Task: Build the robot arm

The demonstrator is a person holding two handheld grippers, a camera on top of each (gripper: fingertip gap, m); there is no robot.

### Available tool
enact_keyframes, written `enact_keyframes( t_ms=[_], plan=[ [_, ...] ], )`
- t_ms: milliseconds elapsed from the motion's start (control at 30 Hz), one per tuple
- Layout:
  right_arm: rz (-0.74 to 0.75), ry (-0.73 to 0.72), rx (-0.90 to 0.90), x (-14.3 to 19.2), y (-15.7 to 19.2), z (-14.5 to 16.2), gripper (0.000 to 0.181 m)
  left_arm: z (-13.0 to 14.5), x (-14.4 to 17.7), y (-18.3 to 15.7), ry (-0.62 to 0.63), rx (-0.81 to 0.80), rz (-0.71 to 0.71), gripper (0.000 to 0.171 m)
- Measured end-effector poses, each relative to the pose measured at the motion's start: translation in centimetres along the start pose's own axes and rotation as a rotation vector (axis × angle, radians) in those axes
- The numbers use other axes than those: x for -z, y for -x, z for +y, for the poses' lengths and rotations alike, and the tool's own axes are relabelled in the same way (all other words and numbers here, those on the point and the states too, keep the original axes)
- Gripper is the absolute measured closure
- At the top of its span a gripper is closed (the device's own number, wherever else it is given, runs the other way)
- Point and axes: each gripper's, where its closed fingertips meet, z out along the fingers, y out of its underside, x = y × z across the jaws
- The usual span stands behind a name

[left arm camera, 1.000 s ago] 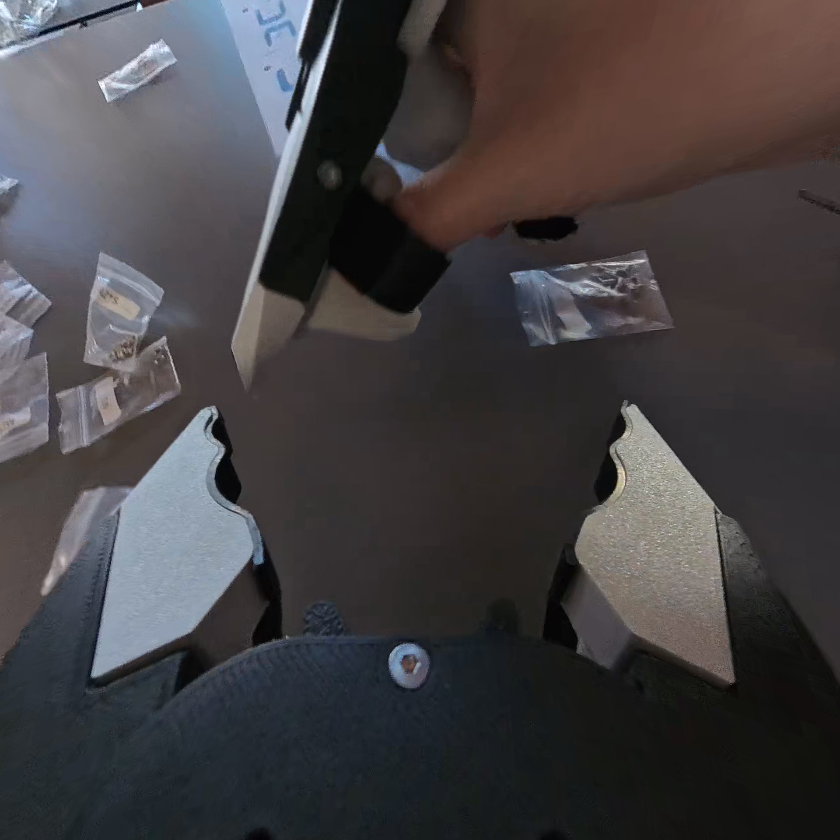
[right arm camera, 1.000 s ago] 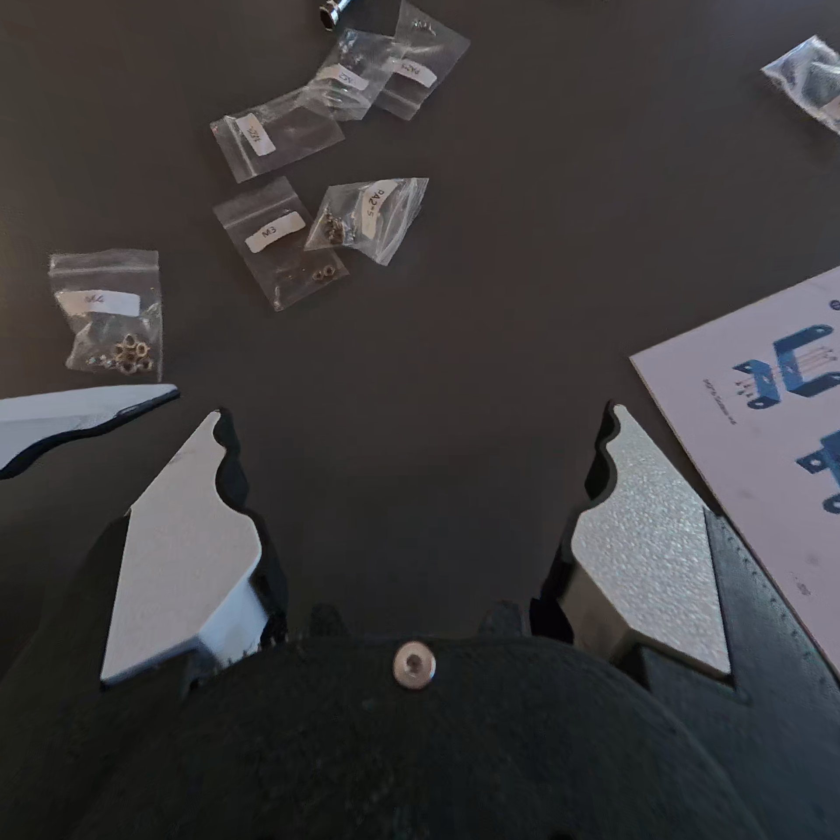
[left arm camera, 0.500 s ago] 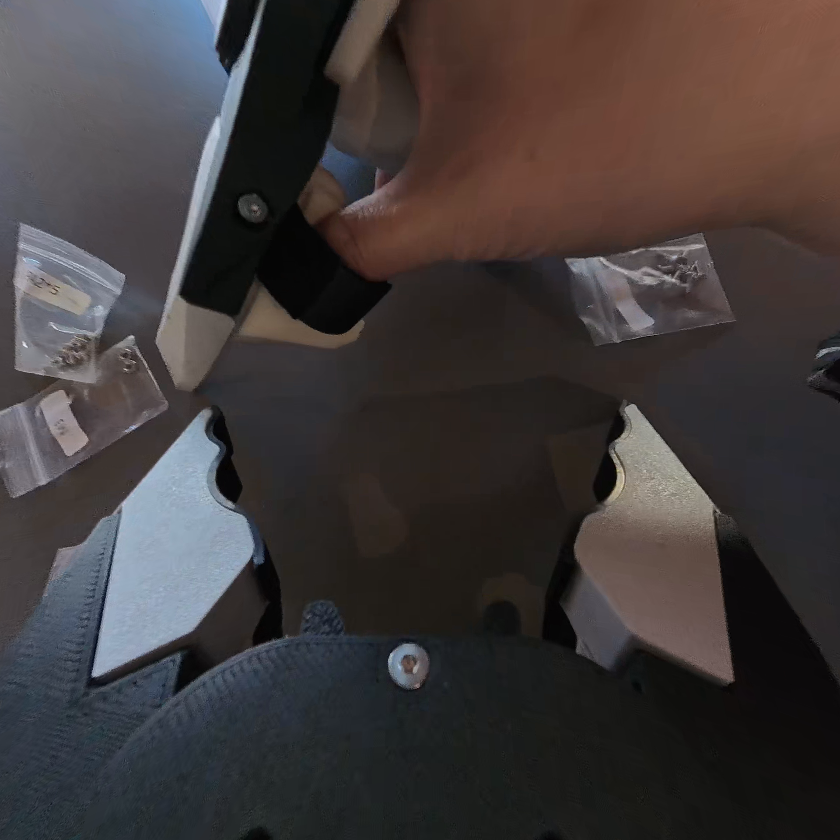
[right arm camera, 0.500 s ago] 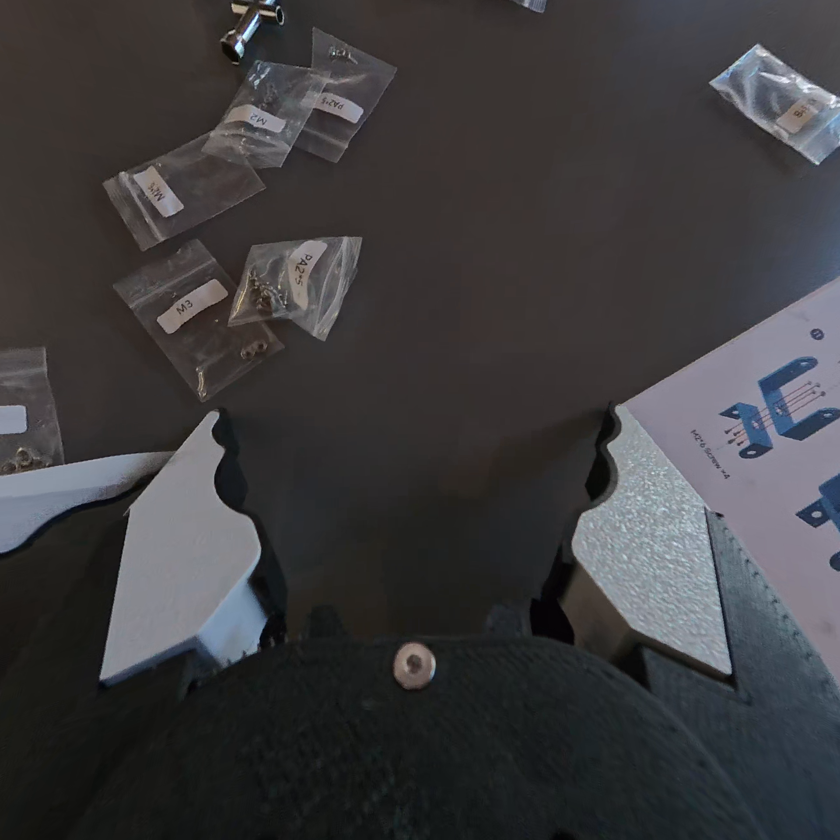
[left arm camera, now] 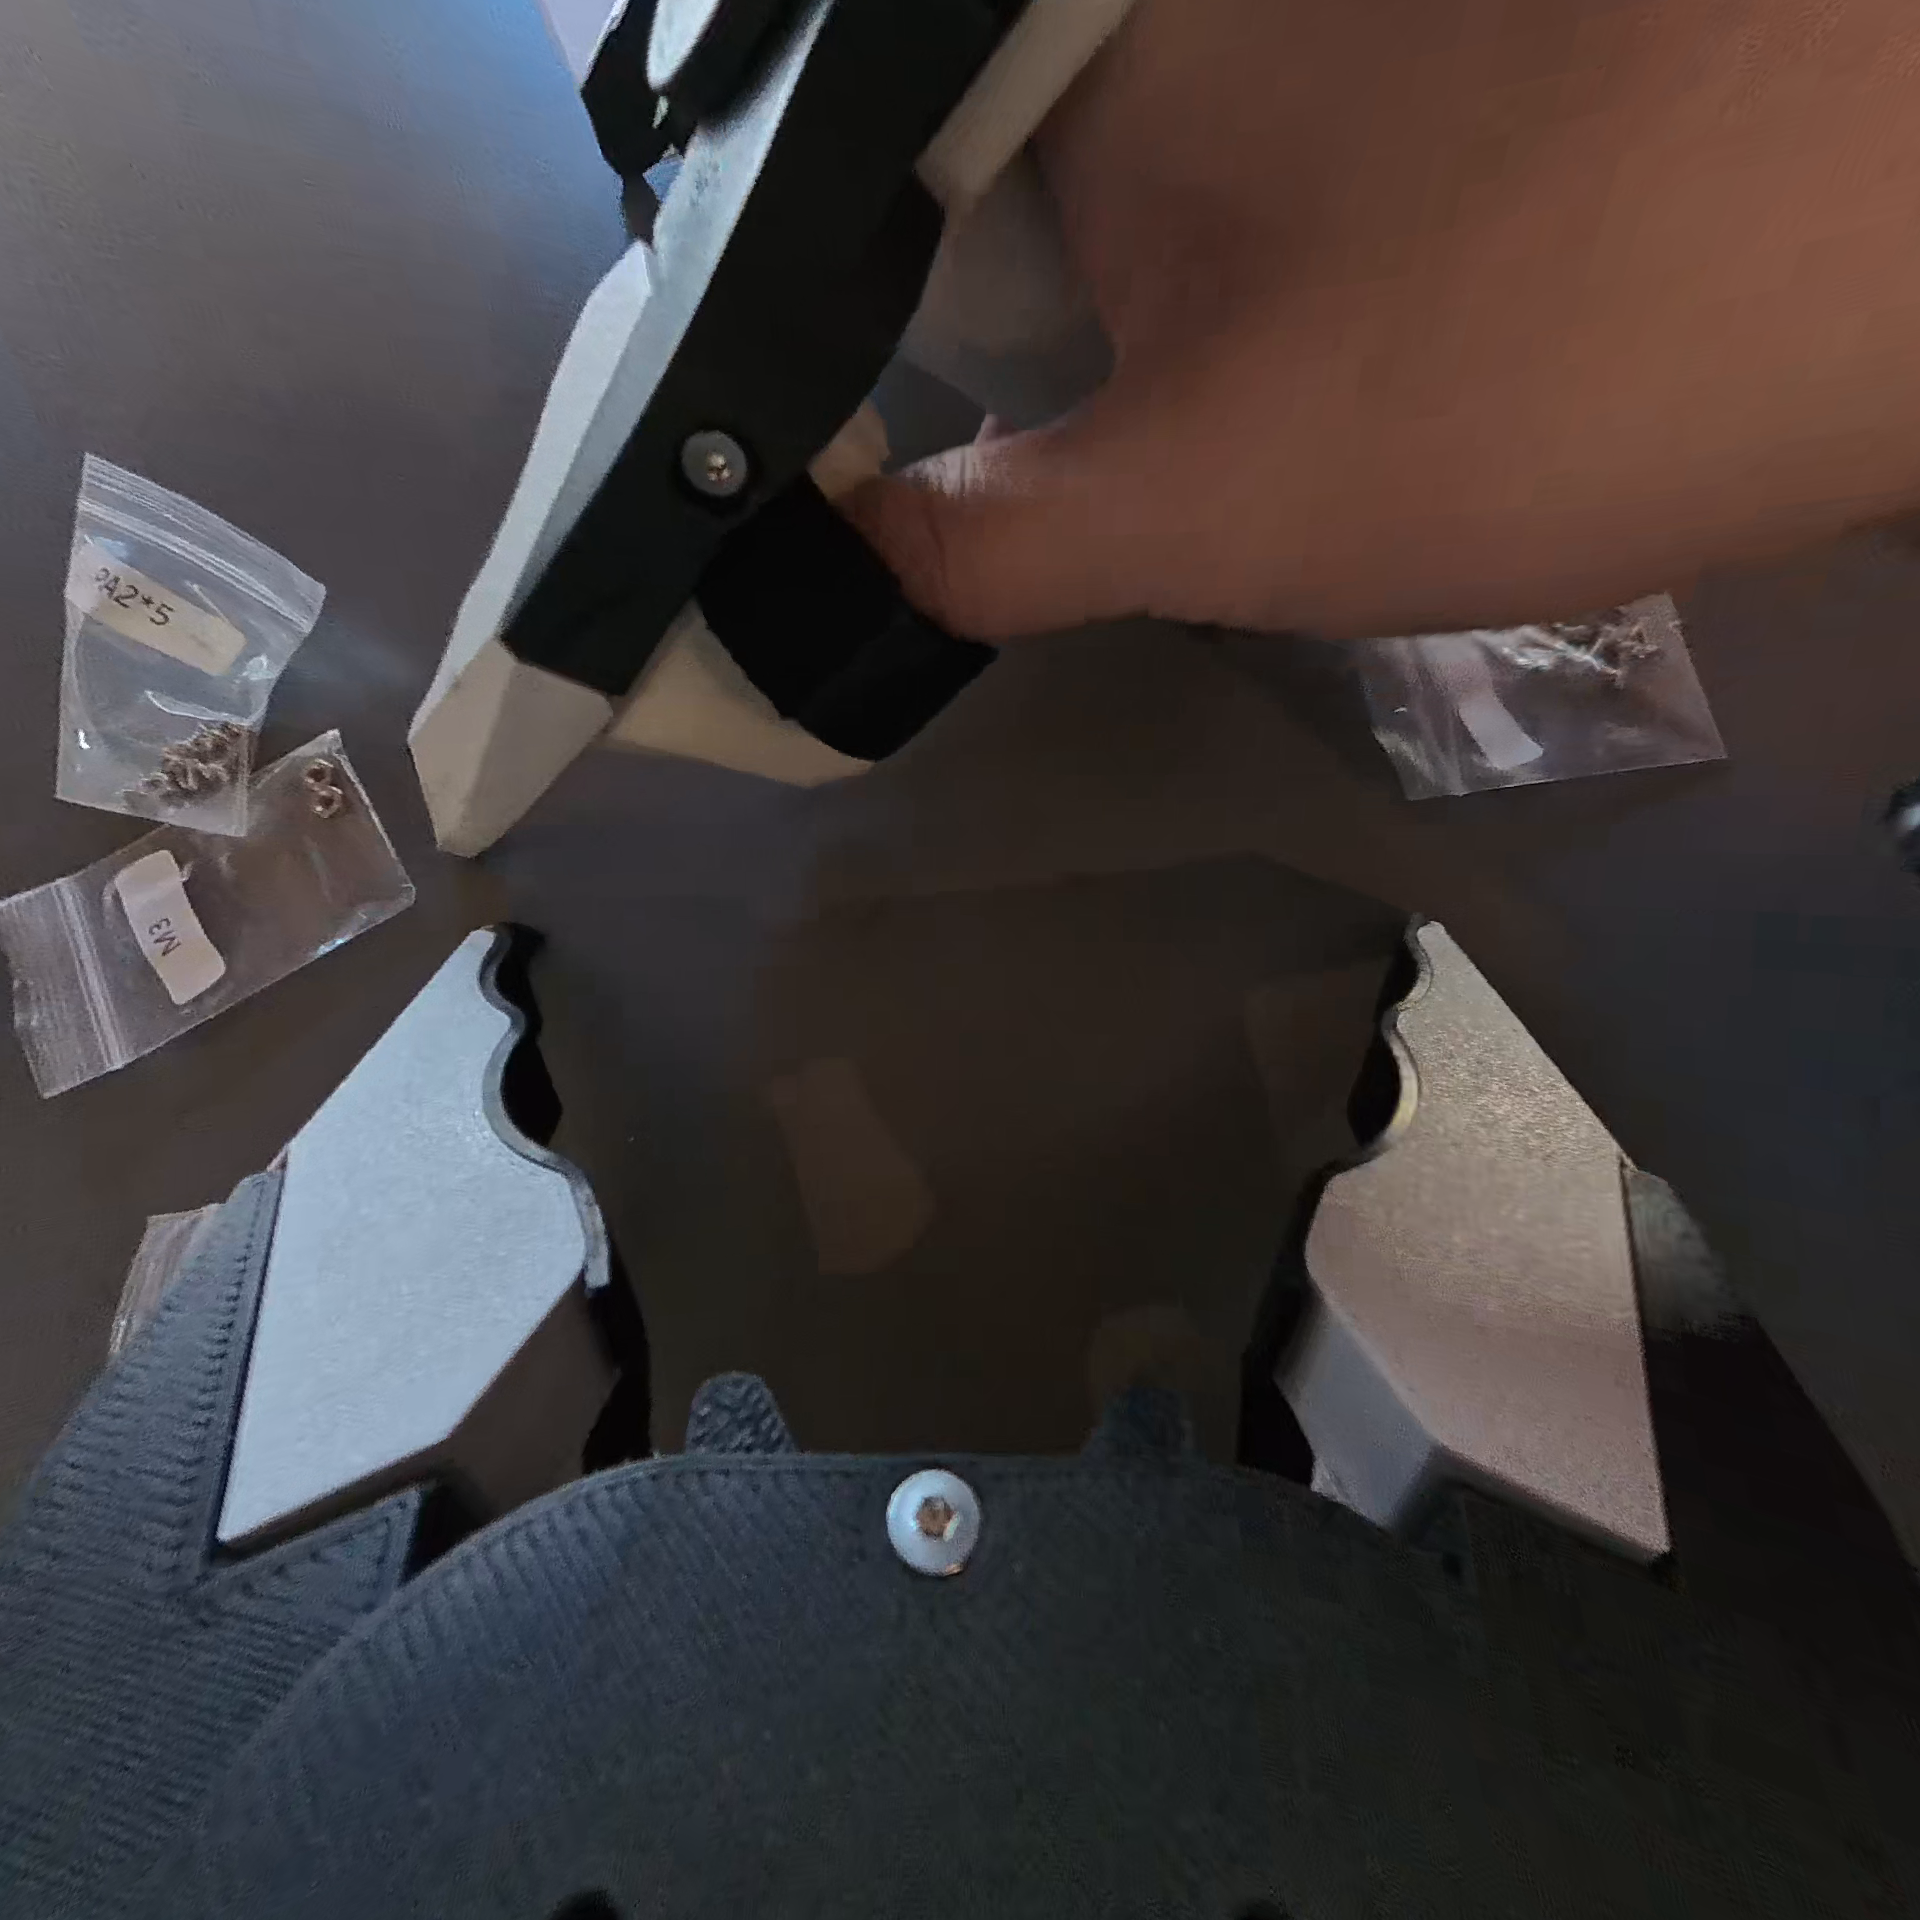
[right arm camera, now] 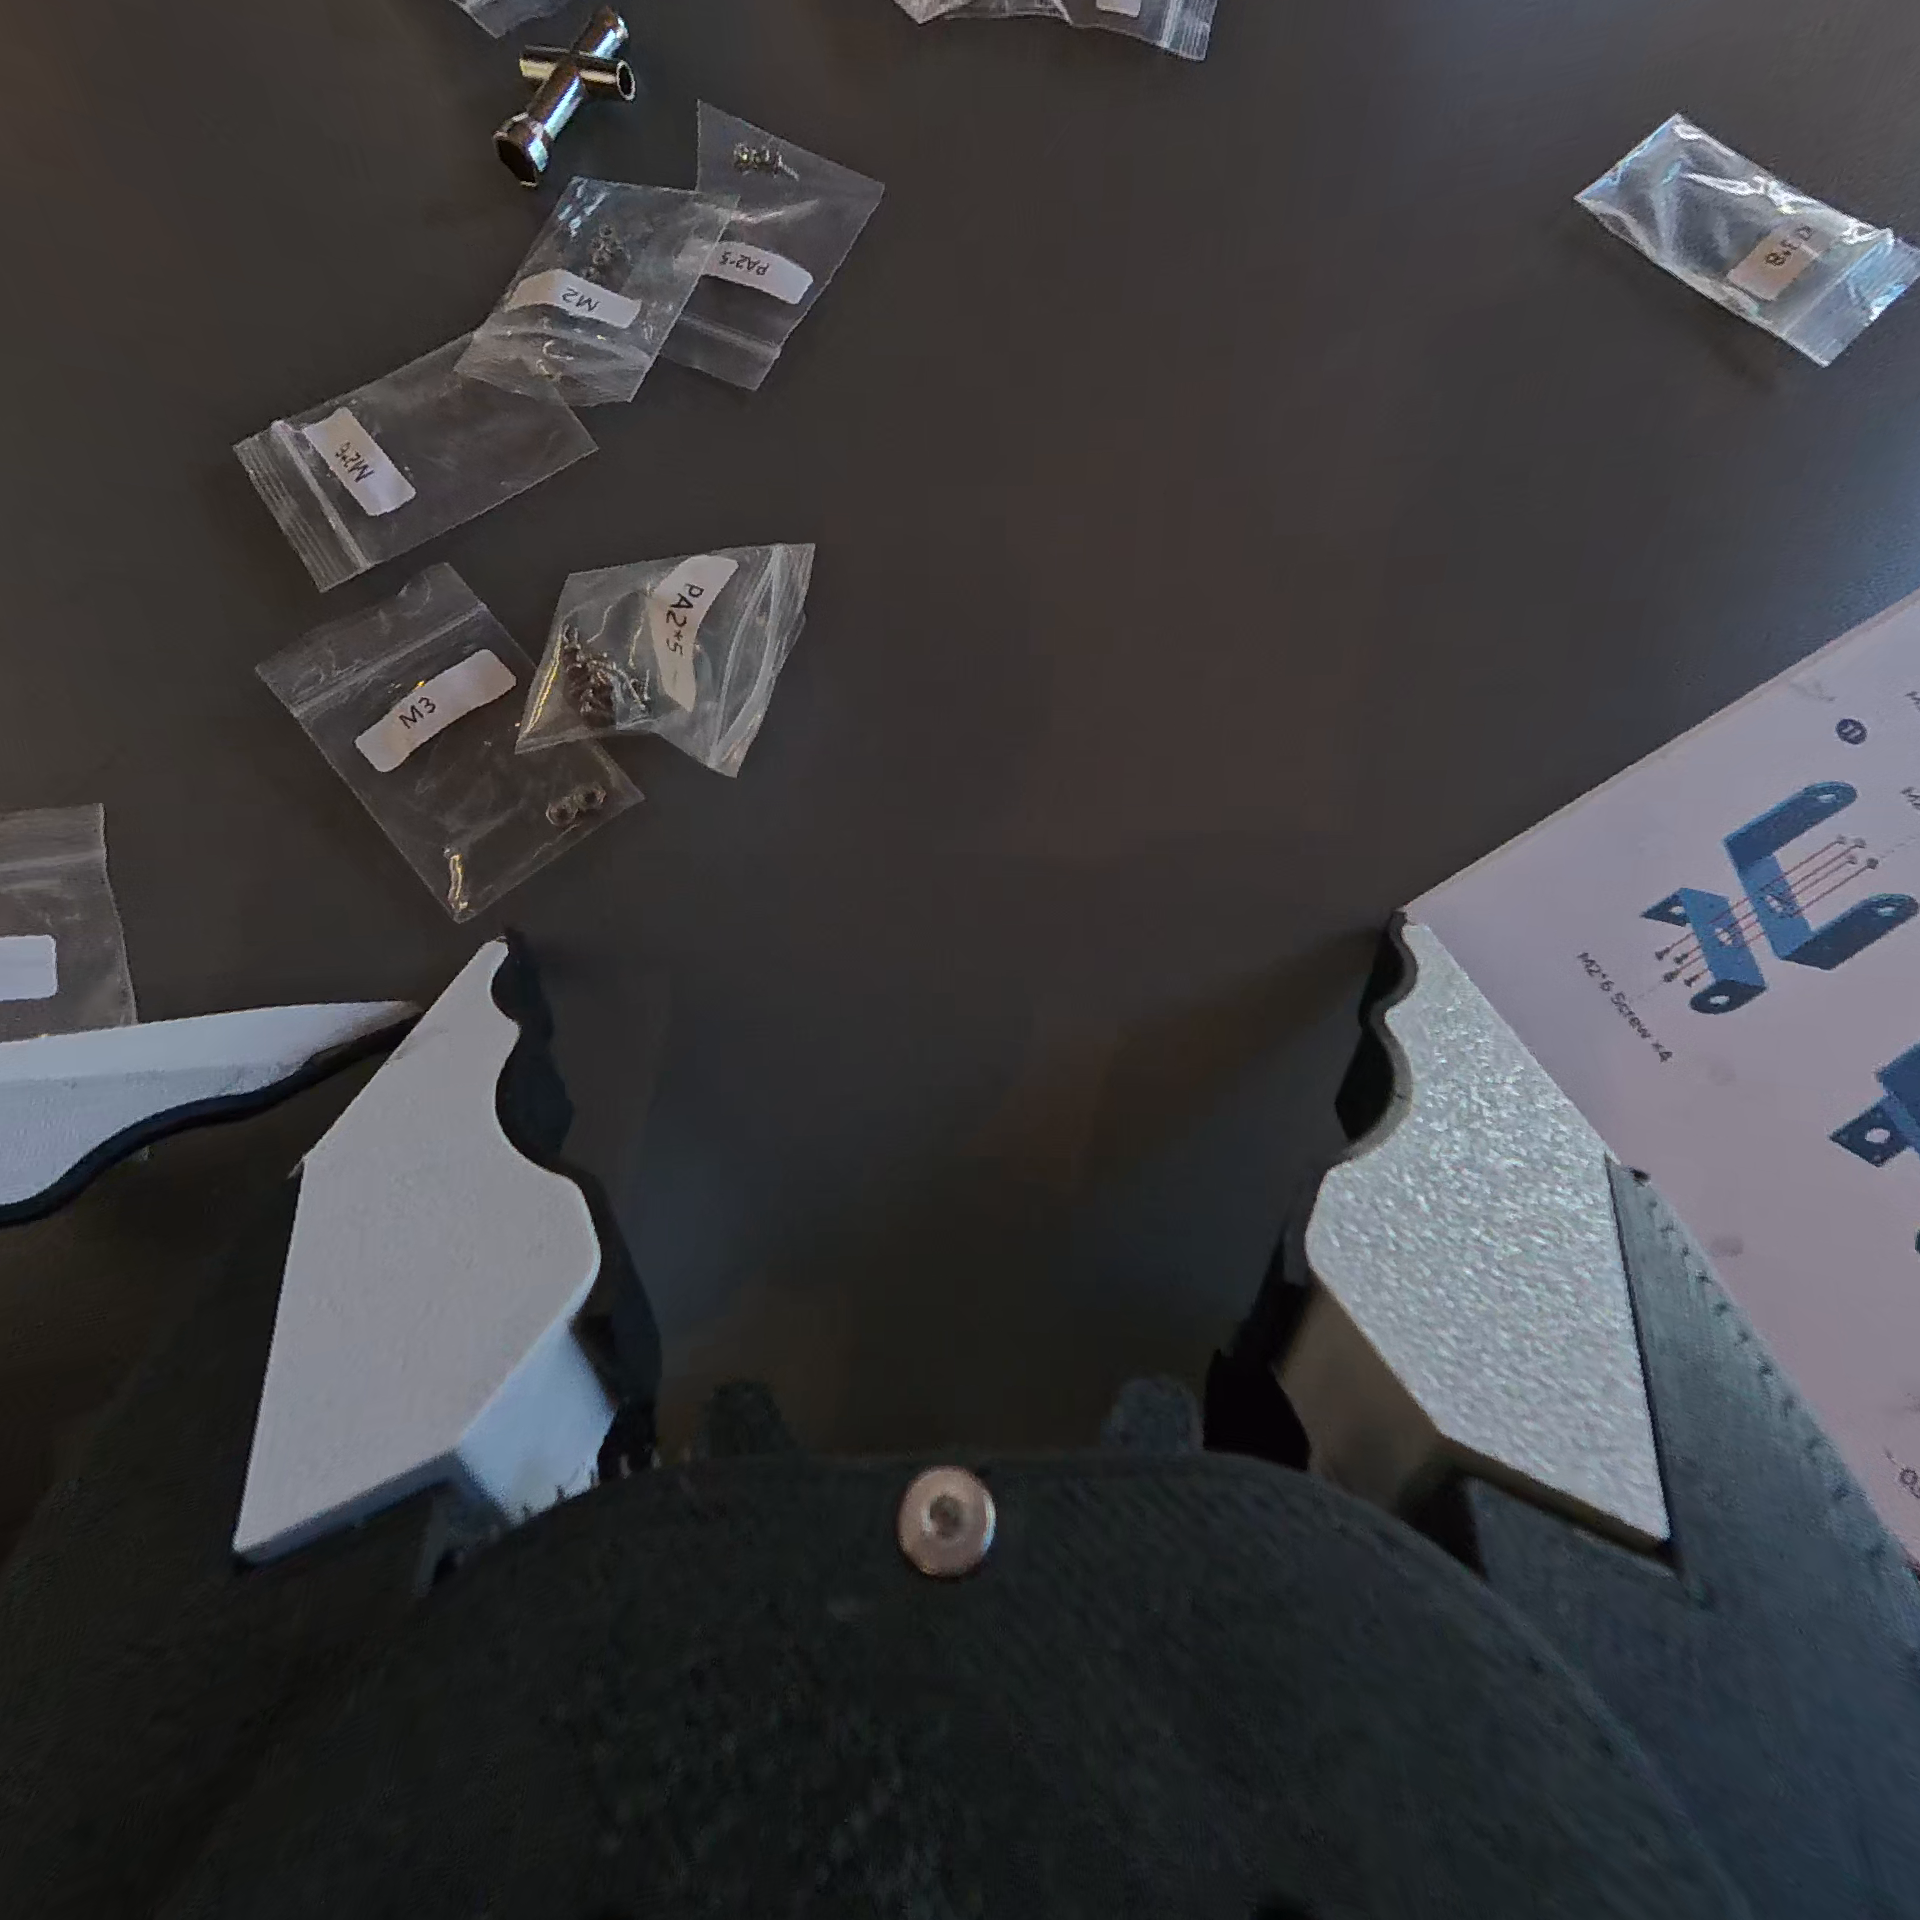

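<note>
My left gripper [left arm camera: 956, 956] is open and empty, low over the dark table [left arm camera: 312, 260]. A hand [left arm camera: 1403, 364] holds the right gripper just ahead of it, and one of that gripper's white fingers [left arm camera: 488, 727] points down beside two small clear bags of fasteners [left arm camera: 166, 644] [left arm camera: 197, 935]. My right gripper [right arm camera: 948, 956] is open and empty over bare table. The nearest bags, one with nuts [right arm camera: 447, 738] and one with screws [right arm camera: 665, 655], lie just ahead to its left. One of the left gripper's white fingers [right arm camera: 156, 1081] shows at the left edge.
More labelled clear bags [right arm camera: 416, 468] [right arm camera: 592, 291] [right arm camera: 769, 249] lie farther left, next to a metal cross-shaped socket wrench [right arm camera: 566, 99]. Another bag [right arm camera: 1745, 239] lies far right. A printed sheet with blue drawings [right arm camera: 1714, 883] lies at the right. One bag [left arm camera: 1538, 696] lies right of the left gripper.
Both grippers have moved forward over the table, so the bags now sit closer and lower in both views. The hand and right gripper loom larger in the left wrist view. Both stay open.
</note>
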Motion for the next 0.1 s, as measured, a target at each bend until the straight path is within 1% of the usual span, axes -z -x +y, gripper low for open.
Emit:
enact_keyframes(
  t_ms=[33, 100],
  plan=[
    [0.002, 0.0, 0.001, 0.03, 0.02, 0.03, 0.029, 0.0, 0.01, 0.01, 0.0, 0.0, 0.0, 0.016],
    [0.005, 0.001, -0.002, 0.0, -0.01, 0.03, 0.03, 0.01, 0.01, 0.0, 0.0, -0.001, 0.0, 0.016]
  ],
)
